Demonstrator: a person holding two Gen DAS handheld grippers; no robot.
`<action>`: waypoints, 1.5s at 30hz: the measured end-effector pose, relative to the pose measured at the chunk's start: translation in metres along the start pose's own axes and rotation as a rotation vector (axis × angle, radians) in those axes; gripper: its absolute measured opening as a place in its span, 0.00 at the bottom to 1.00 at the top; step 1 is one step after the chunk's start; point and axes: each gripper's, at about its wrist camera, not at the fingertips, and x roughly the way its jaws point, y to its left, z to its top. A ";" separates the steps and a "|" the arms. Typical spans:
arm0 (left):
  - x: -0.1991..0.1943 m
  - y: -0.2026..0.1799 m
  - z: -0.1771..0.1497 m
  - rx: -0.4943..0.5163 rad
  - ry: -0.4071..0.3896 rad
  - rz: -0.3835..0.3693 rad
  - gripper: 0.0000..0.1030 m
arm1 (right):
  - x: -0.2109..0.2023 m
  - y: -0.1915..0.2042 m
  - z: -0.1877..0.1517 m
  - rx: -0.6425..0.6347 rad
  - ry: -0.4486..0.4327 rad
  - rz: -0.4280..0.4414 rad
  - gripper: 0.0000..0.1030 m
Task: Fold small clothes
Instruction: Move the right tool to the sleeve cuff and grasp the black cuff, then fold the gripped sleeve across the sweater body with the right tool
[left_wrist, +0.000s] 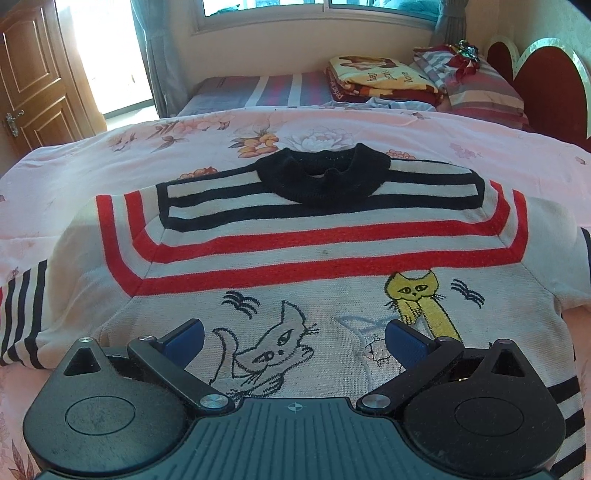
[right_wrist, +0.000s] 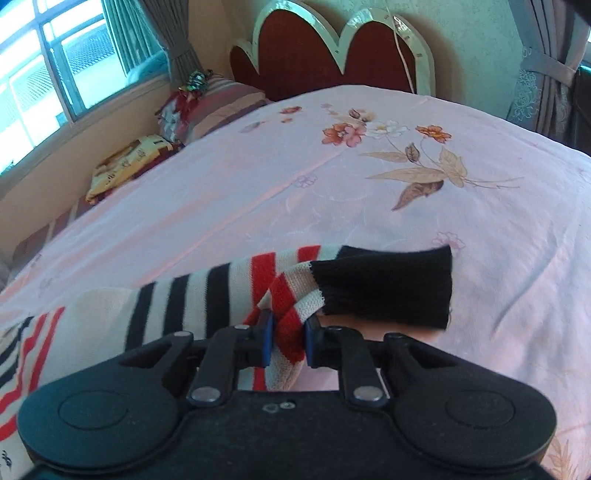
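Sweater hem behind left gripper

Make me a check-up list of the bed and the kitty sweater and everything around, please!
Surface: pink flowered bedspread, lightly wrinkled.
Job's things: striped sweater with cat pictures, lying flat, front up; its sleeve with black cuff lifted.
Clutter: folded blankets and striped pillow at the bed's far side.
Grippers: left gripper open above the sweater's lower front; right gripper shut on the sleeve near the cuff.
Cables: thin white cord hanging on the headboard.
Surroundings: window, grey curtains, wooden door.
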 end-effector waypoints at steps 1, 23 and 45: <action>0.000 0.004 0.000 -0.014 -0.001 -0.013 1.00 | -0.005 0.005 0.002 -0.015 -0.021 0.029 0.14; 0.014 0.096 0.003 -0.217 0.008 -0.217 1.00 | -0.086 0.290 -0.145 -0.617 0.199 0.652 0.41; 0.069 0.015 0.011 -0.182 -0.097 -0.380 0.25 | -0.063 0.159 -0.115 -0.504 0.091 0.256 0.60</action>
